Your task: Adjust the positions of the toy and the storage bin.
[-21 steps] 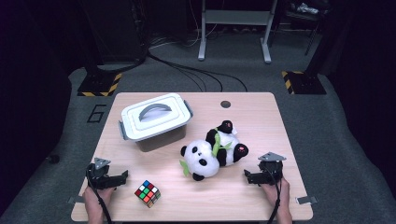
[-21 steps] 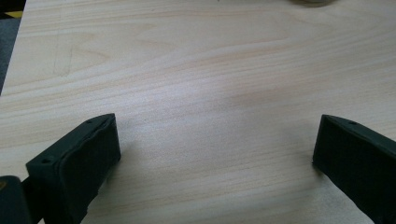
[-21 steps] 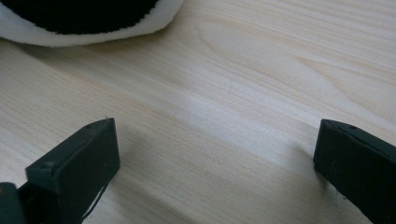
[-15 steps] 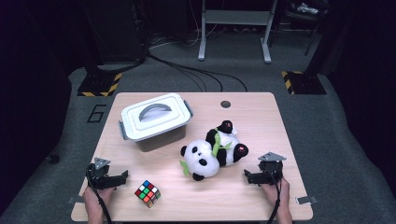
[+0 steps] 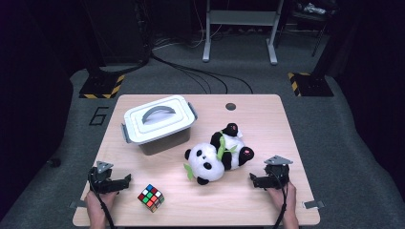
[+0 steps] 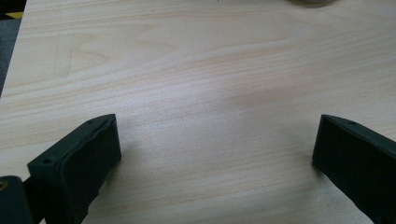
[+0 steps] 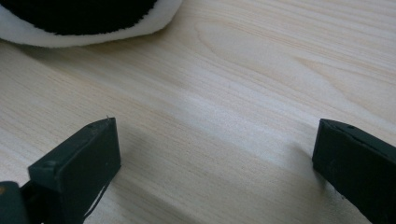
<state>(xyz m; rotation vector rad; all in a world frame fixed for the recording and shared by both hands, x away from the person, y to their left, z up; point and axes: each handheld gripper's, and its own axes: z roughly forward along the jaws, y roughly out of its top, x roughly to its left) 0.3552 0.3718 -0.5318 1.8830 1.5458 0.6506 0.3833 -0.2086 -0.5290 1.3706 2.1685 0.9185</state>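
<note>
1. Resting on the table [image 5: 267, 114], both grippers sit with jaws spread and empty: left gripper [image 5: 125, 181] near the cube [image 5: 151, 197], right gripper [image 5: 253, 180] beside the panda [image 5: 217, 155].
2. Judging by this, no grasp has begun; the next move calls for reaching to the panda lying mid-table.
3. The high view shows the lidded box [image 5: 159, 124]; the right gripper view shows the panda's [image 7: 84, 21] edge close ahead.

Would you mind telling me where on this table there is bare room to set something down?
The far right of the table, beyond the plush panda, is bare. So is the near strip between the Rubik's cube and the right gripper. The middle is crowded, where the lidded plastic box and panda sit close together.
</note>
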